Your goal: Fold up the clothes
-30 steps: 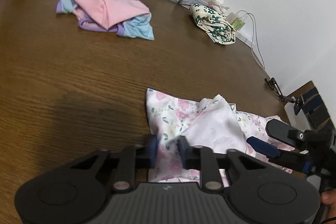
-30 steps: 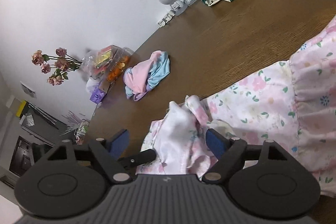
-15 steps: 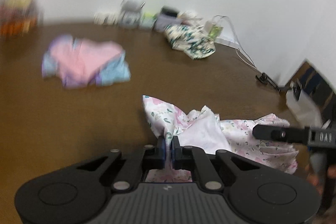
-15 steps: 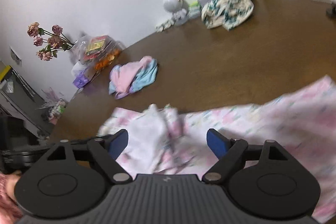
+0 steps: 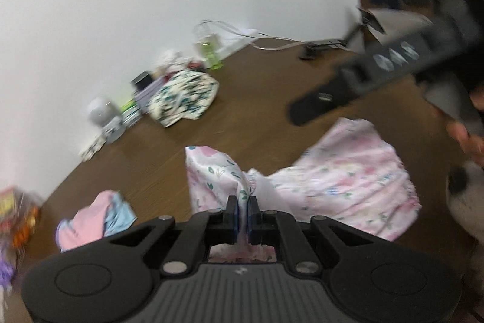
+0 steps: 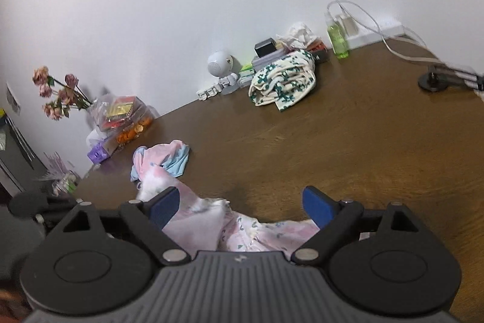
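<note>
Table: a brown wooden table (image 6: 348,141) spreads ahead of both tools to a white wall; it carries all the clothes.
Floral garment: a pink flowered garment (image 5: 348,180) lies crumpled just ahead and to the right of the left tool, one gathered corner drawn up into it. In the right wrist view the same cloth (image 6: 242,232) lies under and between that tool's fingers.
Other clothes: a pink and blue garment (image 6: 163,159) sits ahead and to the left of the right tool; a cream cloth with green print (image 6: 284,80) lies far ahead by the wall, among small clutter.
Left tool: the left tool (image 5: 243,212) is pinched narrow on a fold of the floral garment, lifting that corner off the table.
Right tool: the right tool (image 6: 242,203) stands wide with nothing held, blue pads apart above the cloth; in the left wrist view it is a blurred dark shape up and to the right.
Step in hand: by appearance, picking up and straightening the floral garment, before any fold.
Next move: probably the right tool needs to drop onto a second corner or edge and close, so the cloth can be spread flat between the two; the bunched fabric makes finding a single layer the hard part.
</note>
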The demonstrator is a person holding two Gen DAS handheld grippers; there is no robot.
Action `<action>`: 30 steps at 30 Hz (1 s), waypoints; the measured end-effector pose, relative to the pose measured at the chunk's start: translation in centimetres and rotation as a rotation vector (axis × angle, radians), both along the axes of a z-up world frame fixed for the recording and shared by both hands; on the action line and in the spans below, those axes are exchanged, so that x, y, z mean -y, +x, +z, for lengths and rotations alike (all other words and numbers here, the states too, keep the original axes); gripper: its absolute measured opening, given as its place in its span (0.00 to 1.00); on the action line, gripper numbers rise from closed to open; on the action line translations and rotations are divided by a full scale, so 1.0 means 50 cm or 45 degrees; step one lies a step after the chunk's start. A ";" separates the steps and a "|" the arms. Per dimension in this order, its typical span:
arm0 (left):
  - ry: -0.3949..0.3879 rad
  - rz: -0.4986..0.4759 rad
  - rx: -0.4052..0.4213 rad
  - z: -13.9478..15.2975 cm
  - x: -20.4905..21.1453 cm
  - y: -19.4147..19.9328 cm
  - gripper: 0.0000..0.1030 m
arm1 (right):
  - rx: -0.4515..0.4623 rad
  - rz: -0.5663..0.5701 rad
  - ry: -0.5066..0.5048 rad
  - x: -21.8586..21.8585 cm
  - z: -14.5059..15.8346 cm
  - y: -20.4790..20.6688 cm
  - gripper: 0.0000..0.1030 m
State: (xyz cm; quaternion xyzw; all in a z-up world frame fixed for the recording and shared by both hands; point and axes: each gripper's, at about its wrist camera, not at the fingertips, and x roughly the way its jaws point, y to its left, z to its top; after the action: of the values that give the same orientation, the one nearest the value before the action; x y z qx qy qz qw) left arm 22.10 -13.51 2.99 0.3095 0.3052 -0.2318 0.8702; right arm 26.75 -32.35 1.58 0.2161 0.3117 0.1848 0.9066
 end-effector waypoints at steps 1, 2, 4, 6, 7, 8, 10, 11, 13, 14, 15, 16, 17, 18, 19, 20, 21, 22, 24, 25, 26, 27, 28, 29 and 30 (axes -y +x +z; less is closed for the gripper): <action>0.019 -0.011 0.001 -0.010 0.014 -0.004 0.05 | -0.013 -0.003 0.007 0.006 -0.003 0.001 0.87; 0.039 -0.022 0.001 -0.021 0.027 -0.008 0.05 | -0.022 -0.004 0.019 0.011 -0.005 0.000 0.87; 0.058 -0.028 -0.011 -0.039 0.043 -0.009 0.05 | -0.040 -0.002 0.049 0.022 -0.009 -0.001 0.93; 0.069 -0.025 -0.025 -0.056 0.054 -0.009 0.05 | -0.070 0.012 0.092 0.030 -0.014 0.000 0.93; 0.070 -0.020 -0.029 -0.062 0.058 -0.008 0.05 | -0.087 0.022 0.112 0.032 -0.017 -0.001 0.93; 0.070 -0.015 -0.033 -0.067 0.061 -0.008 0.05 | -0.106 0.035 0.127 0.033 -0.019 -0.002 0.93; 0.070 -0.006 -0.039 -0.074 0.066 -0.007 0.06 | -0.145 0.066 0.155 0.033 -0.024 -0.005 0.93; 0.071 -0.004 -0.043 -0.078 0.069 -0.007 0.06 | -0.165 0.084 0.165 0.032 -0.026 -0.006 0.93; 0.072 -0.004 -0.054 -0.085 0.075 -0.008 0.10 | -0.202 0.107 0.194 0.039 -0.024 -0.011 0.93; 0.070 -0.005 -0.060 -0.089 0.079 -0.008 0.11 | -0.199 0.101 0.211 0.048 -0.019 -0.015 0.93; 0.068 -0.007 -0.067 -0.092 0.084 -0.008 0.14 | -0.184 0.086 0.220 0.057 -0.013 -0.021 0.94; 0.066 -0.012 -0.073 -0.095 0.089 -0.008 0.17 | -0.184 0.076 0.232 0.065 -0.010 -0.024 0.95; 0.057 -0.022 -0.079 -0.097 0.094 -0.009 0.19 | -0.201 0.071 0.255 0.073 -0.008 -0.025 0.95; 0.043 -0.035 -0.085 -0.099 0.099 -0.011 0.26 | -0.213 0.061 0.277 0.081 -0.008 -0.027 0.95; 0.022 -0.052 -0.097 -0.099 0.101 -0.014 0.36 | -0.220 0.047 0.296 0.088 -0.008 -0.029 0.95; -0.004 -0.072 -0.114 -0.097 0.102 -0.018 0.39 | -0.228 0.038 0.307 0.091 -0.009 -0.031 0.95; -0.038 -0.088 -0.129 -0.091 0.098 -0.021 0.44 | -0.238 0.035 0.310 0.091 -0.012 -0.031 0.95; -0.078 -0.101 -0.145 -0.082 0.091 -0.025 0.44 | -0.247 0.032 0.312 0.090 -0.015 -0.032 0.95; -0.176 -0.109 -0.165 -0.055 0.066 -0.028 0.45 | -0.256 0.048 0.301 0.078 -0.016 -0.032 0.95; -0.220 -0.103 -0.170 -0.043 0.050 -0.027 0.48 | -0.259 0.060 0.292 0.069 -0.016 -0.032 0.95; -0.255 -0.094 -0.172 -0.032 0.036 -0.025 0.49 | -0.261 0.072 0.283 0.061 -0.016 -0.031 0.95; -0.289 -0.086 -0.175 -0.022 0.021 -0.023 0.51 | -0.264 0.084 0.275 0.053 -0.016 -0.031 0.95; -0.314 -0.079 -0.181 -0.016 0.008 -0.019 0.51 | -0.253 0.093 0.263 0.044 -0.012 -0.030 0.95; -0.330 -0.074 -0.189 -0.014 -0.003 -0.016 0.51 | -0.237 0.104 0.250 0.033 -0.008 -0.028 0.95; -0.341 -0.068 -0.198 -0.015 -0.012 -0.012 0.51 | -0.231 0.119 0.240 0.021 -0.005 -0.025 0.95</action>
State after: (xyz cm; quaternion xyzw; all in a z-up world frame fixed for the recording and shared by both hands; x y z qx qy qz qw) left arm 21.52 -12.92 2.24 0.1797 0.3295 -0.3168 0.8711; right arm 25.48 -33.39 1.32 0.3013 0.3834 0.2351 0.8408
